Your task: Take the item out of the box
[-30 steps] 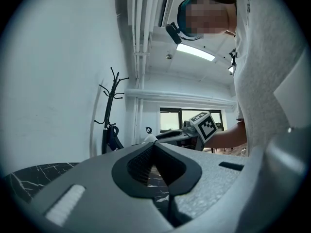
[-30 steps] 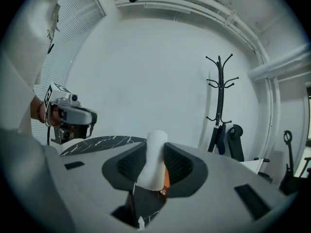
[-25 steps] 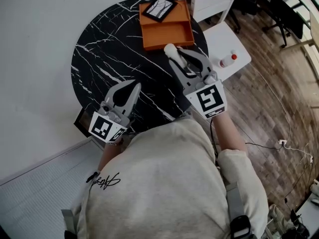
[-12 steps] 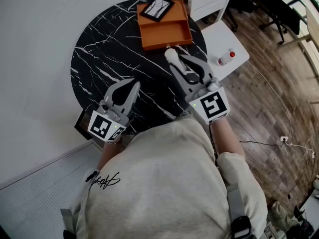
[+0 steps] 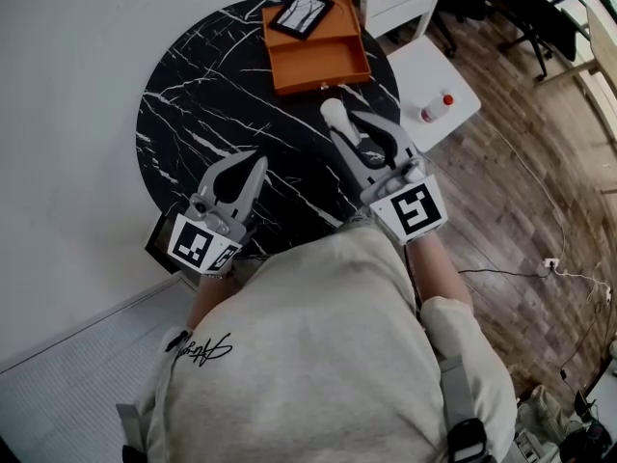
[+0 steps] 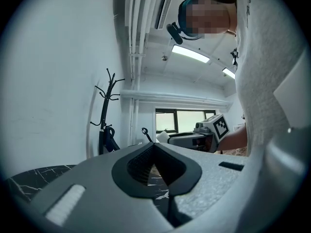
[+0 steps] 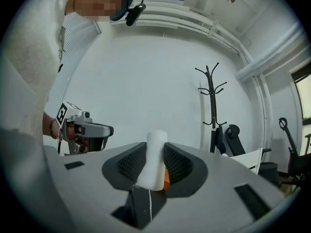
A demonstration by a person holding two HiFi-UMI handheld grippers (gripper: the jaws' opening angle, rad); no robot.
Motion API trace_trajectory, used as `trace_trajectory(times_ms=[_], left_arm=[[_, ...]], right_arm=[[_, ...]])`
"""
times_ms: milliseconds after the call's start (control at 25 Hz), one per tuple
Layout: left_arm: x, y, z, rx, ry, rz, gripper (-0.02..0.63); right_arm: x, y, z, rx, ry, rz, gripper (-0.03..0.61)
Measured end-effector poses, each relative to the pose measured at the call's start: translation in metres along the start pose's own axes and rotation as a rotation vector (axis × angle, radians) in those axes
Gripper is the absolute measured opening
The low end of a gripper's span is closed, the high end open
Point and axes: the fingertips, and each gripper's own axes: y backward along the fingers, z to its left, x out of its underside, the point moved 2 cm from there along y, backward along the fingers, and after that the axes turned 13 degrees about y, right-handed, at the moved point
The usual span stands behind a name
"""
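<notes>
The black marble table point(image 5: 193, 114) carries the orange box point(image 5: 318, 61) at its far edge. The left gripper point(image 5: 253, 165) is closed on nothing. The right gripper point(image 5: 349, 123) is clamped across a white cylinder point(image 7: 154, 159), which is out of the box and over the table. I'd guess it's light, smooth and a bit slippery, best pinched mid-length.

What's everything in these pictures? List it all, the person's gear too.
table: 1, black marble, centre
box: 1, orange, table's far edge
framed panel: 1, black-rimmed, box's far corner
item: 1, white, held over table, outside box
chair: 1, white, right of table
bottle: 1, red-capped, on chair
coat rack: 1, black, by wall
left gripper: 1, grey, shut, empty
right gripper: 1, grey, shut on item
</notes>
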Motion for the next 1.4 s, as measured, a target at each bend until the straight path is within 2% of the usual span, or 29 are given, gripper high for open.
trace_trajectory(times_ms=[480,1400], left_arm=[[0.004,0.005,0.001,0.003,0.003,-0.004,0.0],[0.006,0.006,0.012,0.004,0.018,-0.005,0.0]], right_arm=[[0.01,0.01,0.009,0.025,-0.07,-0.031,0.112],[0.008,0.007,0.01,0.047,-0.071,-0.044,0.112]])
